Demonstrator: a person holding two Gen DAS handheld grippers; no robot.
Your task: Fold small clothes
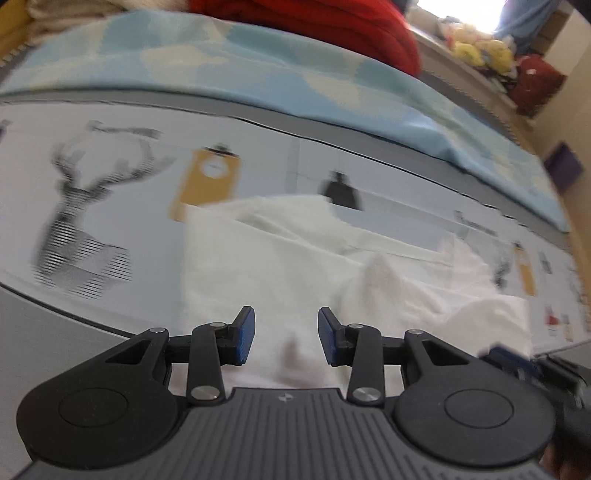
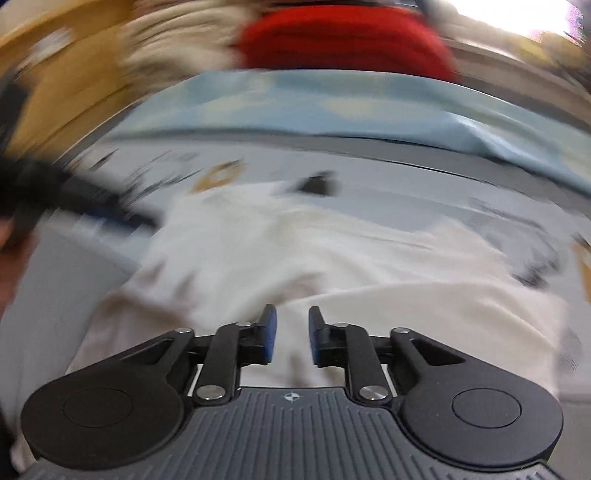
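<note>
White garment point(image 1: 295, 266) lies rumpled on the desk point(image 1: 55, 332), spread over a printed mat point(image 1: 110, 206) with a deer drawing and yellow tags. Left tool point(image 1: 286, 336) hangs over the near edge of the garment, jaws partly apart, nothing between the blue pads point(image 1: 246, 332); cloth sits below them, not gripped. Right tool point(image 2: 291, 334) is also over the garment, jaws a narrow gap apart and empty. Right view is heavily blurred, so contact with the cloth probably none, hard to tell. Left tool shows as a dark smear at that view's left edge. Behind the desk: light blue sheet point(image 1: 258, 74), red fabric point(image 1: 332, 26).
</note>
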